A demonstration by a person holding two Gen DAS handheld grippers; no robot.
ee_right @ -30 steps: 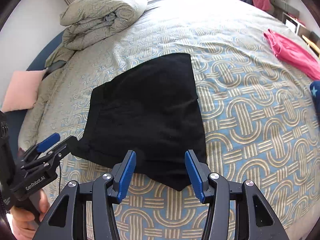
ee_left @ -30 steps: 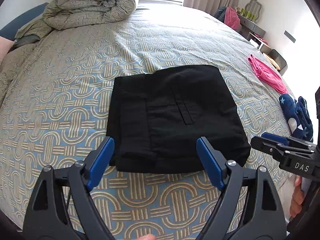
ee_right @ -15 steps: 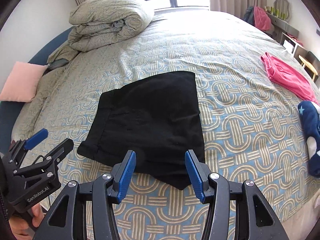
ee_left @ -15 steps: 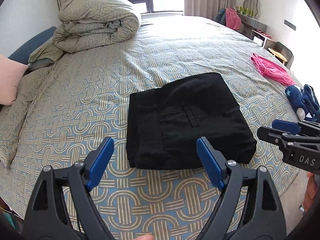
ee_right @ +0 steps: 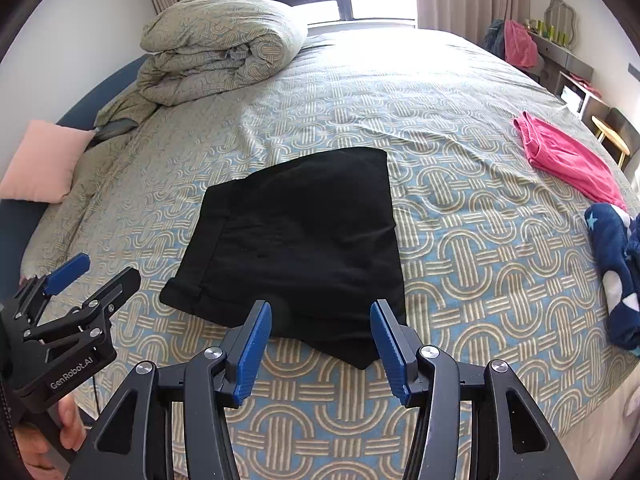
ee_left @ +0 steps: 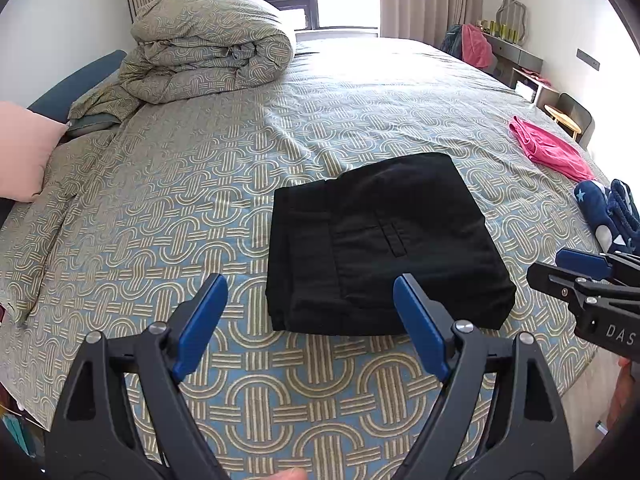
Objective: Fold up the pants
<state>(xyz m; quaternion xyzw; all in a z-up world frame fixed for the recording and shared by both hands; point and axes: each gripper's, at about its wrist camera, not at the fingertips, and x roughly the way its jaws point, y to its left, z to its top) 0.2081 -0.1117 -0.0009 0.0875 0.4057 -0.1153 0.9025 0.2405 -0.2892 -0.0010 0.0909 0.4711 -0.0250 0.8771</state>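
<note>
Nearest the cameras, the left gripper (ee_left: 306,312) was seen released, its blue pads spread wide and nothing caught between them. Beside it the right gripper (ee_right: 320,338) was likewise released, at a narrower gap, with only patterned bedspread (ee_left: 168,208) and the near edge of the cloth showing between the pads. Just beyond both, the black pants (ee_left: 380,240) were found lying flat on the bed as a compact rectangle, layers stacked, a pocket slit showing on top. The fold was judged as good as done. One near corner was noticed poking out past the stack in the right wrist view, and a cuff was seen sticking out at the left side. If the step was to be closed off well, those two spots were to be tucked or pressed square, with the pads lowered lightly so the layers beneath were not dragged apart. To the right of the pants, well apart, a navy star-print garment (ee_right: 612,264) and a pink garment (ee_right: 568,160) were spotted. Far beyond the pants, a rolled duvet (ee_left: 208,48) was made out by the window.
</note>
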